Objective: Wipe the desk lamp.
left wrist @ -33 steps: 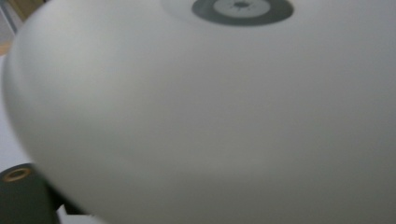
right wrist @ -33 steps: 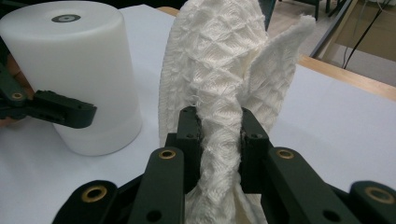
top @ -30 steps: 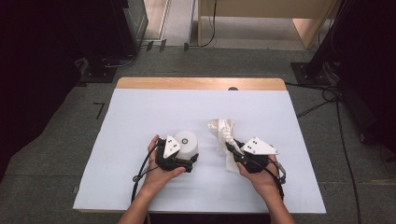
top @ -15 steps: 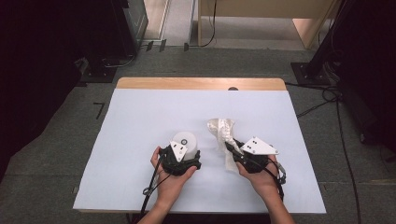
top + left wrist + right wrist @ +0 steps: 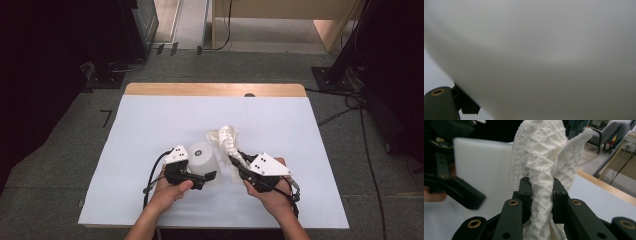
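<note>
A white plastic cup (image 5: 202, 156) is tipped on its side over the white table sheet (image 5: 150, 120). My left gripper (image 5: 205, 167) is shut on it, one black finger (image 5: 211, 175) lying across its near wall. In the left gripper view the cup's wall (image 5: 544, 55) is pressed close above one finger (image 5: 439, 105). My right gripper (image 5: 235, 162) is shut on a white knitted cloth (image 5: 226, 139), which rises from the jaws toward the cup. In the right gripper view the pads pinch a twisted fold of cloth (image 5: 541, 152) at my right gripper (image 5: 541, 192), with the cup (image 5: 484, 162) and left gripper (image 5: 456, 190) just to the left.
A wooden strip (image 5: 215, 90) runs along the table's far edge. Dark equipment (image 5: 60, 60) stands on the floor at the left, and a black stand with cables (image 5: 360, 85) at the right. A pale wooden cabinet (image 5: 280, 20) is behind the table.
The right gripper has risen slightly and the cloth now stands up off the sheet. The left hand has shifted a little, and the cup is tipped further, showing more of its side.
</note>
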The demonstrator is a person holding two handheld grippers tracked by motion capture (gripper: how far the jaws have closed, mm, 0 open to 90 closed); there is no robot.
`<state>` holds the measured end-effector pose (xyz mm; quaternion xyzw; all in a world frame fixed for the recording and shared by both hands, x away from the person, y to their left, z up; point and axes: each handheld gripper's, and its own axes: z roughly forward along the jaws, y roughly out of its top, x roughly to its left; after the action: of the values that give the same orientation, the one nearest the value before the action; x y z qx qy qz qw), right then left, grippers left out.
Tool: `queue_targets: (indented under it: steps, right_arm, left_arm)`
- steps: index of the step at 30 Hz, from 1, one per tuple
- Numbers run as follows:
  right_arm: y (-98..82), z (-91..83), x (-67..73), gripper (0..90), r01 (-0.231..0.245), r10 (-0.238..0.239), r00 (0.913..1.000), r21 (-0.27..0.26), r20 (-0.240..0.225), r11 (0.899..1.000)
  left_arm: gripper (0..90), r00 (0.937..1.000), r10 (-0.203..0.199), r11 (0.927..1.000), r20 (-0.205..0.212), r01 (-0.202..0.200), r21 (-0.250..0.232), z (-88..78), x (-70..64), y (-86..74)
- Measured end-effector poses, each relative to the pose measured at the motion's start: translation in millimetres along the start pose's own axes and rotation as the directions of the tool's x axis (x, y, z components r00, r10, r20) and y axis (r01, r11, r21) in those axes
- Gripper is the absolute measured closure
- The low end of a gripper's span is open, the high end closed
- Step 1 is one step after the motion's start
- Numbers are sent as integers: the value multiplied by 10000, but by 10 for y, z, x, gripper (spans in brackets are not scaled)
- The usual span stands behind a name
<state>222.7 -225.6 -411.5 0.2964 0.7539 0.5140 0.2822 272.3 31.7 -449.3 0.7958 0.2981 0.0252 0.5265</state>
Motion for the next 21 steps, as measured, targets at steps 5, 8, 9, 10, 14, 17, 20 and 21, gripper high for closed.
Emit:
queue_targets:
  steps: [5,8,9,10,14,17,20,21]
  right_arm:
    - [27,35,125,750,425,-419,9986,164,-324,9990]
    - [-21,101,181,750,608,-554,9956,694,-761,9957]
    - [-32,120,186,750,721,-648,9940,824,-877,9940]
    - [-50,144,190,750,817,-709,9922,1053,-1024,9911]
    - [-149,246,197,749,1078,-832,9878,1934,-1314,9752]
    - [-139,246,196,749,925,-709,9897,1767,-1247,9799]
    - [-57,184,205,749,773,-652,9926,1194,-1027,9898]
    - [-31,156,206,748,694,-606,9943,1011,-878,9925]
  left_arm:
    - [78,9982,-355,9991,493,365,-192,9,-17,19]
    - [79,9957,-750,9955,536,779,-541,-71,54,44]
    - [79,9950,-855,9938,512,888,-665,-108,87,49]
    - [79,9929,-1071,9903,526,1113,-836,-161,136,52]
    - [79,9892,-1311,9846,655,1376,-1074,-244,211,52]
    - [79,9897,-1212,9879,762,1278,-880,-219,189,43]
    - [79,9947,-698,9969,759,723,-309,-118,101,33]
    - [79,9959,-522,9985,739,532,-120,-67,50,27]
